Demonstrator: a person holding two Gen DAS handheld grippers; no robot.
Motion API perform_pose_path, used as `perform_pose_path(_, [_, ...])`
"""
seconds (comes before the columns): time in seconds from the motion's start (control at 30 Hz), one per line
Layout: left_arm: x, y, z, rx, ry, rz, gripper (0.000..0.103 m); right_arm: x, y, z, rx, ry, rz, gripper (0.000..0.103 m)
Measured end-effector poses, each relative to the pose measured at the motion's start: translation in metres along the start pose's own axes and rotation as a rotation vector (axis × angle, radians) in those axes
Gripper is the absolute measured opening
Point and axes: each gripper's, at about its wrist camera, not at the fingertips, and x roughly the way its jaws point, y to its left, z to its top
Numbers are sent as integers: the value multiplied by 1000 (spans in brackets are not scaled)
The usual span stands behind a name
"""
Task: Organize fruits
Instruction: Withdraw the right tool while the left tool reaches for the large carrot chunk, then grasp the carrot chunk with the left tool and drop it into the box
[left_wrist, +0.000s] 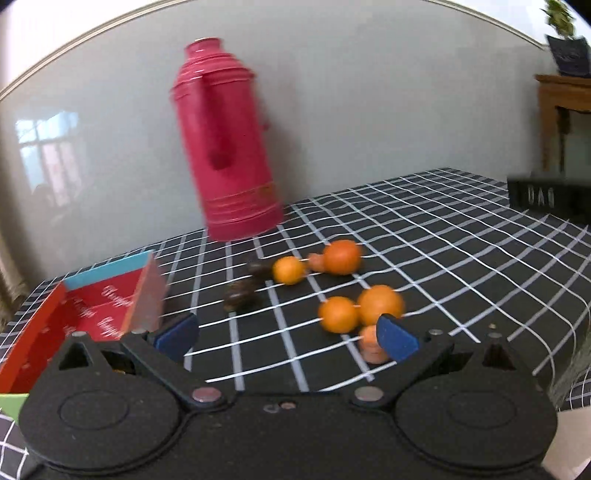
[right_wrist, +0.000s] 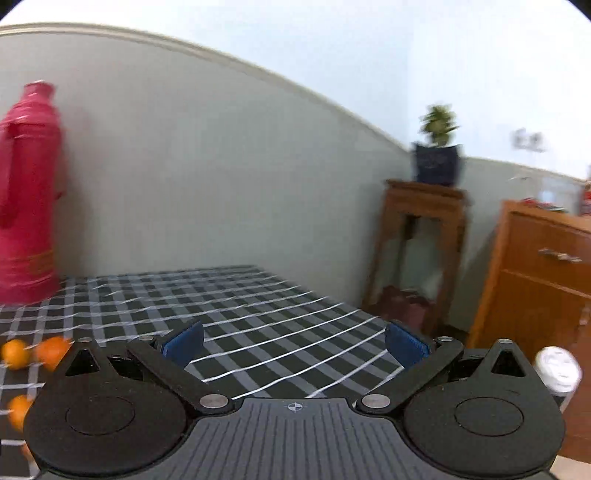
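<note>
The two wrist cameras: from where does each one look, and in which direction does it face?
Left wrist: sits on the left gripper, low over the checked tablecloth, facing the oranges, the red box and the red thermos by the wall; its own blue pads stand apart, nothing between them.
Right wrist: sits on the right gripper, facing bare cloth, the wooden stand and cabinet; its pads also stand apart.
Shared: thermos, oranges, tablecloth, potted plant.

A table (left_wrist: 424, 236) in a black, white-gridded cloth filled the lower frame. On it stood a red flask (left_wrist: 225, 147) at upper left, a red box (left_wrist: 92, 314) at left, oranges (left_wrist: 341, 256) and dark fruits (left_wrist: 240, 295) at centre, and a black box (left_wrist: 546, 195) at right.
</note>
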Motion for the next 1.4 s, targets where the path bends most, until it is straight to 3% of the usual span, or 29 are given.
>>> perform_pose_path(0.07, [5, -11, -1, 17, 5, -17, 90, 2, -10, 1, 6, -12, -29, 103])
perform_pose_path(0.3, [28, -27, -5, -6, 74, -78, 69, 11, -29, 3, 28, 27, -9, 103])
perform_pose_path(0.37, [33, -29, -6, -11, 88, -90, 49, 15, -29, 5, 42, 21, -31, 103])
perform_pose_path(0.5, [37, -35, -7, -6, 93, -106, 32, 20, -38, 8, 58, 26, -34, 103])
perform_pose_path(0.57, [37, -39, -8, 13, 87, -110, 14, 19, -37, 7, 57, 33, -29, 103])
perform_pose_path(1.0, [25, -25, -1, -12, 49, -100, 14, 19, -25, 6, 46, 49, 43, 103])
perform_pose_path(1.2, [14, -1, 3, -46, 6, -8, 14, 13, -12, 6, 36, 49, 82, 103])
perform_pose_path(1.4, [6, 34, 5, -90, -18, 131, 14, 5, 8, 4, 11, 49, 137, 103])
